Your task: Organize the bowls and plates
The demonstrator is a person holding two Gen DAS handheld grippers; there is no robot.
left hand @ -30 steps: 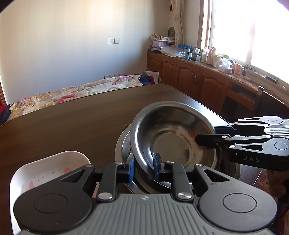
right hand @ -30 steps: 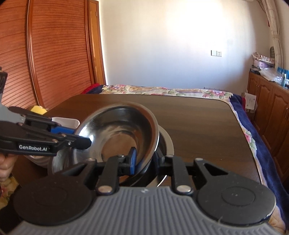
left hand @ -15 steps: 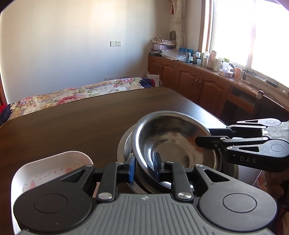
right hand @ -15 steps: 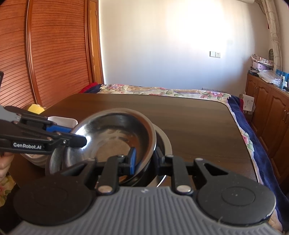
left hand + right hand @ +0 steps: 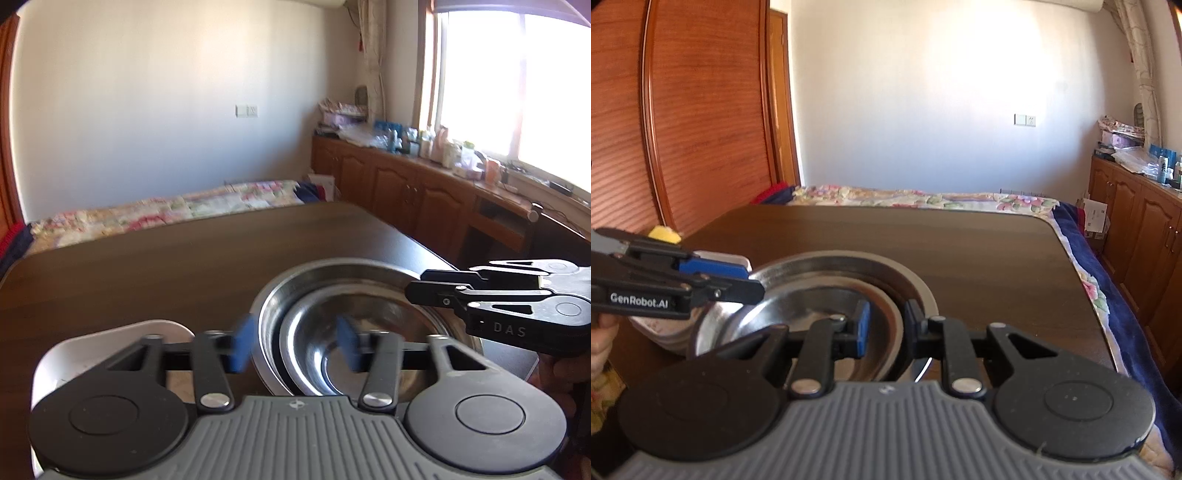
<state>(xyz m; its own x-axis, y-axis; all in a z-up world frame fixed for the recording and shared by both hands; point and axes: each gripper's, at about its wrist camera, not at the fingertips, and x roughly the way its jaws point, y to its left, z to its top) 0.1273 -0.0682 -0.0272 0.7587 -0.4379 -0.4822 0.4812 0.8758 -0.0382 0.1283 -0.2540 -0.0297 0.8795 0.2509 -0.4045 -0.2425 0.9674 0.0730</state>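
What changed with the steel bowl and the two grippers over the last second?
The smaller steel bowl went from tilted and raised to nested down inside the larger steel bowl. The left gripper and the right gripper both opened, releasing its rim. The white dish and the table stayed put.

Open left gripper [image 5: 295, 345] straddles nested steel bowls' [image 5: 332, 295] rim.

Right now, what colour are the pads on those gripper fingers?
Blue pads, clearest in the left wrist view.
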